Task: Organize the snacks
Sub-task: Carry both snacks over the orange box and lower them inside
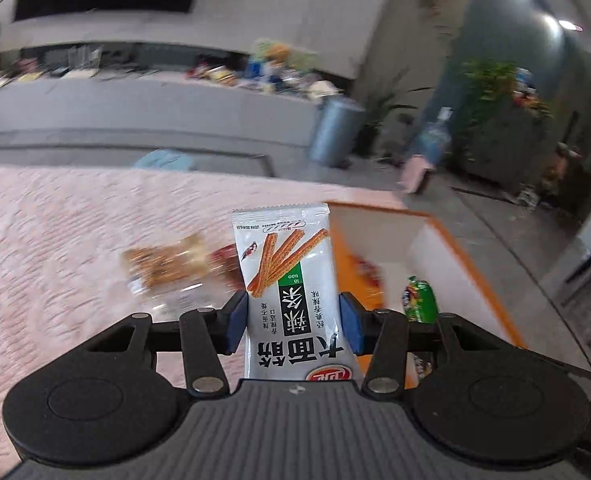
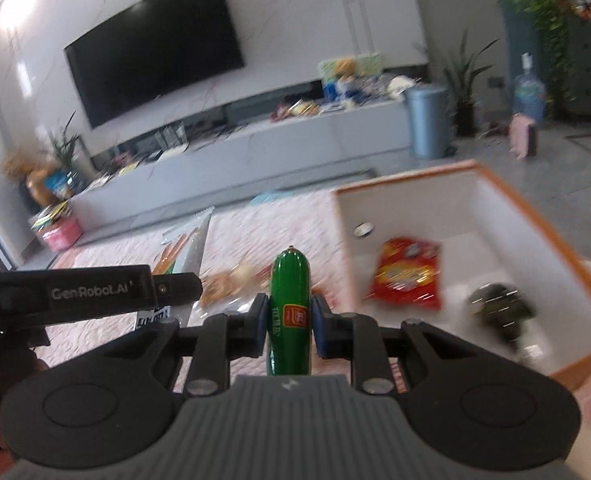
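On my left, I am gripping a white spicy-stick packet (image 1: pixel 291 296) between the pads of my left gripper (image 1: pixel 293 322), holding it above the pink cloth (image 1: pixel 55 240). Loose snacks (image 1: pixel 167 268) are lying on the cloth beyond it, too blurred to name. The packet is slick and pinched low down, so it may be sagging or sliding out as I am swinging toward the orange-rimmed box (image 2: pixel 535 216) at right. My right gripper (image 2: pixel 289 322) is clamping a green sausage (image 2: pixel 289 304) upright; being round, it could be twisting loose. Inside the box a red bag (image 2: pixel 409 276) and what seems a dark packet (image 2: pixel 499 304) are lying, so dropping short would be hitting the rim.
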`<action>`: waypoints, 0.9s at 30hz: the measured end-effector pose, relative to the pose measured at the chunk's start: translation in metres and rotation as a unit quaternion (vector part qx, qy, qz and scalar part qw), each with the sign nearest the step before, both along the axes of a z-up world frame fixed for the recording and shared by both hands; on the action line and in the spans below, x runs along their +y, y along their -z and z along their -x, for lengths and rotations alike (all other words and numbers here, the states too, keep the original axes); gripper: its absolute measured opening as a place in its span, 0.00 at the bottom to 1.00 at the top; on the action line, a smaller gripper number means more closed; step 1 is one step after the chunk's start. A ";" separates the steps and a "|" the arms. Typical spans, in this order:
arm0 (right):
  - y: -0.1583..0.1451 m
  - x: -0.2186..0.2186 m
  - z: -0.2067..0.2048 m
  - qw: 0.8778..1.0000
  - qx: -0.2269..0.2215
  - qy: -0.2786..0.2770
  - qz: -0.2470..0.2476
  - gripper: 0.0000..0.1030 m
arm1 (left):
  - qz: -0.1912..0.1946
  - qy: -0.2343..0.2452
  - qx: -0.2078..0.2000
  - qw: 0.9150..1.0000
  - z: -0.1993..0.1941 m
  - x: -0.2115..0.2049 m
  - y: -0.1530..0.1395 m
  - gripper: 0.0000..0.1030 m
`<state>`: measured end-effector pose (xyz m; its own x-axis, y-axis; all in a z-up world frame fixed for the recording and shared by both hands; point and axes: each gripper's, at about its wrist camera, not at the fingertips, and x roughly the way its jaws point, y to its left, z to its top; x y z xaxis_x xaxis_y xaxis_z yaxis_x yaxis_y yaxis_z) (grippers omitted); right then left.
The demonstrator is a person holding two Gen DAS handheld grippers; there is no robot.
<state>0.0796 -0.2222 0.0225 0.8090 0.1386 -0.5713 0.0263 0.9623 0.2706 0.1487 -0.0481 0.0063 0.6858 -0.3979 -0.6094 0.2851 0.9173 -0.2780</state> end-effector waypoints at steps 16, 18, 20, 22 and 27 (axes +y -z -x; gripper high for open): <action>0.013 -0.124 0.003 0.995 0.075 0.066 0.014 0.20 | -0.131 0.165 0.013 0.978 -0.042 -0.158 0.009 0.53; 0.021 -0.126 -0.006 0.994 0.094 0.055 0.018 0.20 | -0.145 0.171 0.021 0.974 -0.049 -0.163 0.017 0.53; 0.029 -0.127 -0.014 0.993 0.108 0.047 0.018 0.20 | -0.170 0.184 0.036 0.967 -0.059 -0.173 0.026 0.53; 0.035 -0.128 -0.022 0.992 0.120 0.031 0.021 0.20 | -0.194 0.199 0.049 0.959 -0.065 -0.182 0.035 0.53; 0.046 -0.131 -0.039 0.989 0.145 0.004 0.036 0.20 | -0.238 0.213 0.074 0.945 -0.080 -0.196 0.055 0.53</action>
